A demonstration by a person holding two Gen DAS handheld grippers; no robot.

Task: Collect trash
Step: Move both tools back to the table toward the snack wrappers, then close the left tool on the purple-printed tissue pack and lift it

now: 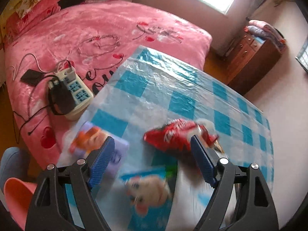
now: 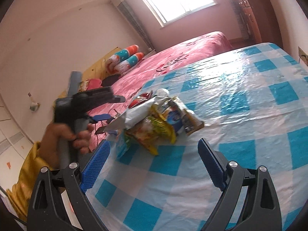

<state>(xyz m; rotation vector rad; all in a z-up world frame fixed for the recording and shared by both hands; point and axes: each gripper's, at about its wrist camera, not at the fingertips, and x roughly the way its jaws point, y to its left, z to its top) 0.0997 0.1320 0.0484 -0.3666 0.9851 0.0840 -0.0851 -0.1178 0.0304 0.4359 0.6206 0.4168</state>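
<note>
Checked table [image 1: 192, 88]: red wrapper [image 1: 173, 134] lengthwise left-right.

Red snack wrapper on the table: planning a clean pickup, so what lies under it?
Under the red snack wrapper only the blue-checked tablecloth shows. Its right end is covered by the left gripper's finger, so anything beneath there is hidden.

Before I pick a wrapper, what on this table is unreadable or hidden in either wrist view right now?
- Left wrist view: red wrapper is motion-blurred and its right end sits behind a finger pad; print unreadable.
- Left wrist view: cartoon packet is blurred and cut off by the gripper frame.
- Right wrist view: wrapper pile overlaps itself; count unclear.
- Right wrist view: left gripper is blurred and seen from the side.
</note>
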